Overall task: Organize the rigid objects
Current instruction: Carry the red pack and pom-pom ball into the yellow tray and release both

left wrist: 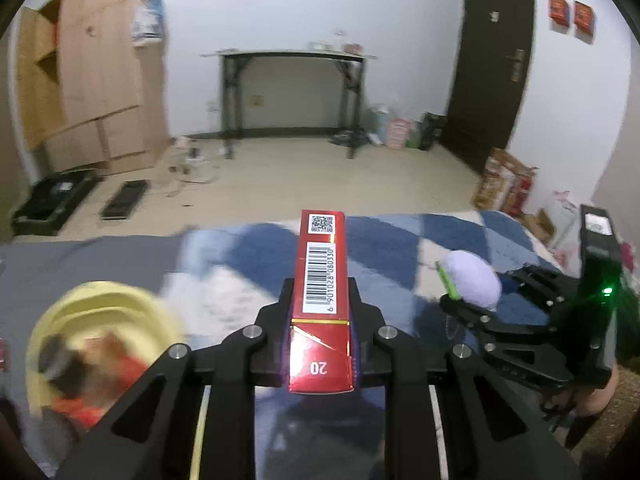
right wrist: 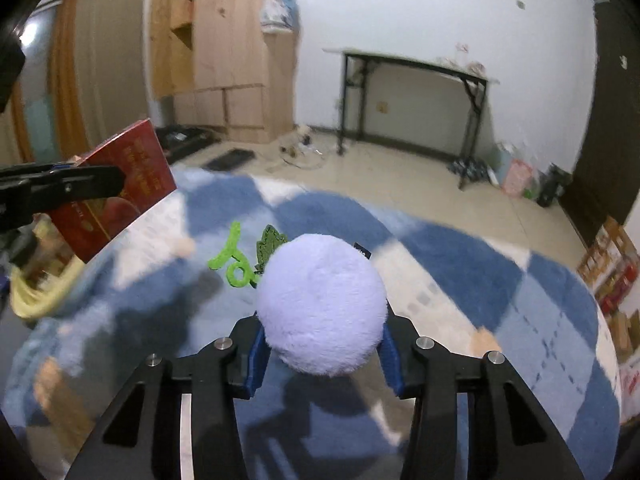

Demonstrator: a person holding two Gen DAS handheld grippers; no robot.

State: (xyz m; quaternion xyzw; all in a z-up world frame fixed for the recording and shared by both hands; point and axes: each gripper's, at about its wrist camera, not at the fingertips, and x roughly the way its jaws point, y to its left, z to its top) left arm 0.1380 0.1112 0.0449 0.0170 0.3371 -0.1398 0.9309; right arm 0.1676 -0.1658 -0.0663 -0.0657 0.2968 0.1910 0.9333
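red carton [left wrist: 320, 292], stiff, light and glossy, sits clamped by its narrow sides in the left tool [left wrist: 320, 312] above the blue checked blanket [left wrist: 248, 248]. right tool [right wrist: 322, 344] squeezes a soft lilac plush ball [right wrist: 322, 308]; yellow bowl [left wrist: 76, 312] waits nearby.

free: blue checked blanket [right wrist: 460, 280] ahead, bare | obstacle: yellow bowl [left wrist: 100, 312] at left, filled
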